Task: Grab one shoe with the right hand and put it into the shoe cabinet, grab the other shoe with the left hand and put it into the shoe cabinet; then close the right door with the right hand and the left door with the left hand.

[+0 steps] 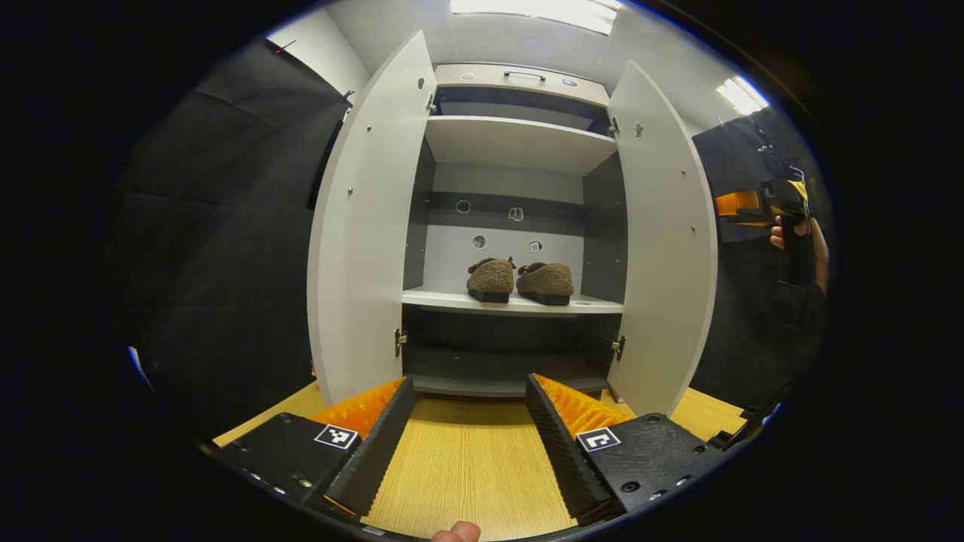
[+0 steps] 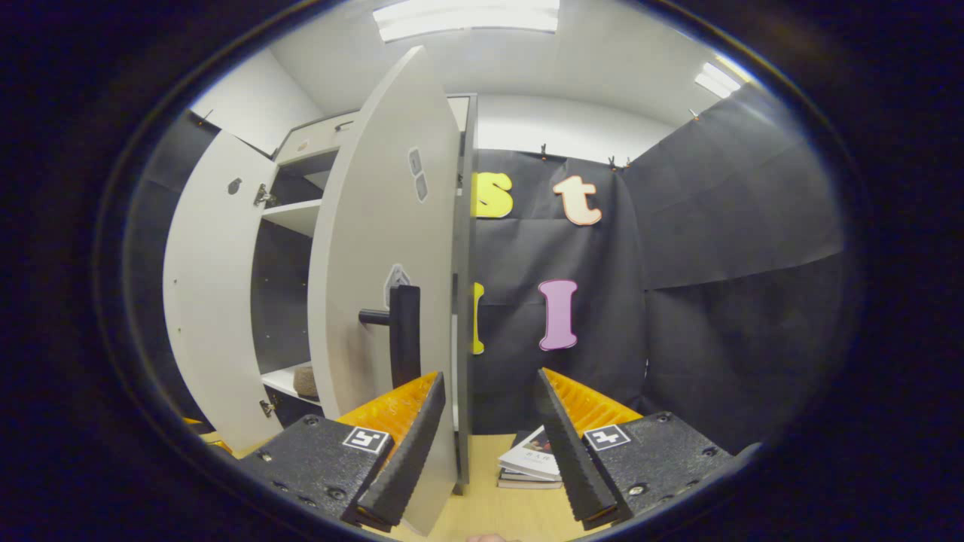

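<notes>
Two brown fuzzy shoes, the left shoe and the right shoe, sit side by side on the middle shelf of the shoe cabinet, toes pointing out, almost touching each other. They lie well beyond the left gripper, which hangs released in front of the cabinet over the wooden table, its two fingers spread wide with nothing between them. Both doors stand open: the left door and the right door swing outward to either side of the shelves.

In the right gripper view the right gripper is also released, fingers apart and empty, sitting just beside the outer face of the right door, close to its dark bar handle. Whether a finger touches the door edge cannot be told. The same gripper shows far off at the right margin of the left gripper view, with a hand around it.

From that side the shoes are mostly hidden behind the door; only a small brown patch peeks out on the shelf. The cabinet's lower compartment is dark and hard to read. A stack of books lies on the table, partly cut off by the right gripper's fingers. A fingertip shows at the bottom of the left gripper view.
</notes>
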`<state>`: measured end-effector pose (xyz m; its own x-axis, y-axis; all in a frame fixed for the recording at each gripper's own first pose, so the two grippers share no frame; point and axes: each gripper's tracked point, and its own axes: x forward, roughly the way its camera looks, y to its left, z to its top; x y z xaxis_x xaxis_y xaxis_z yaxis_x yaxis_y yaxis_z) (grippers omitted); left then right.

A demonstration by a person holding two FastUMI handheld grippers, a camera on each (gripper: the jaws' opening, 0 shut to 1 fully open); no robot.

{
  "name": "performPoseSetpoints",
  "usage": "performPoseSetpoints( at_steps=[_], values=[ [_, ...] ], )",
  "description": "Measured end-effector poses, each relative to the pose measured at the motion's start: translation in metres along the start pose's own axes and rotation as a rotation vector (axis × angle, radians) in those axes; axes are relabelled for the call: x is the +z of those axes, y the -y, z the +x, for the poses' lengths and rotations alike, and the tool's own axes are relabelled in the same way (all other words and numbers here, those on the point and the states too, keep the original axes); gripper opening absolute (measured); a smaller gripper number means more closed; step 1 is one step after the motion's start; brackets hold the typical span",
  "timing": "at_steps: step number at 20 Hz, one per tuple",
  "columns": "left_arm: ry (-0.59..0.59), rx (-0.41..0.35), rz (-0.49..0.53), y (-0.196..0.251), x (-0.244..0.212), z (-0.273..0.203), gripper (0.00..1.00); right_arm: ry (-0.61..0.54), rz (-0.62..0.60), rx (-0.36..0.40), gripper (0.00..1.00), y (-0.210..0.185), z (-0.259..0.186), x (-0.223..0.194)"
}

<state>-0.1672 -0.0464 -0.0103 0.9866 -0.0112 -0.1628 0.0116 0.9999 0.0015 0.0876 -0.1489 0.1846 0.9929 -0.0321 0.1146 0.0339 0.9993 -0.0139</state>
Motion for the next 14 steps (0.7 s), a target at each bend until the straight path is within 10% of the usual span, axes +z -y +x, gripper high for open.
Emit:
performPoseSetpoints(
  at_steps=[14],
  values=[
    [-0.007, 0.091, 0.030, -0.033, -0.001, -0.012, 0.90, 0.012, 0.023, 0.265, 0.81, -0.153, 0.064, -0.012]
  ],
)
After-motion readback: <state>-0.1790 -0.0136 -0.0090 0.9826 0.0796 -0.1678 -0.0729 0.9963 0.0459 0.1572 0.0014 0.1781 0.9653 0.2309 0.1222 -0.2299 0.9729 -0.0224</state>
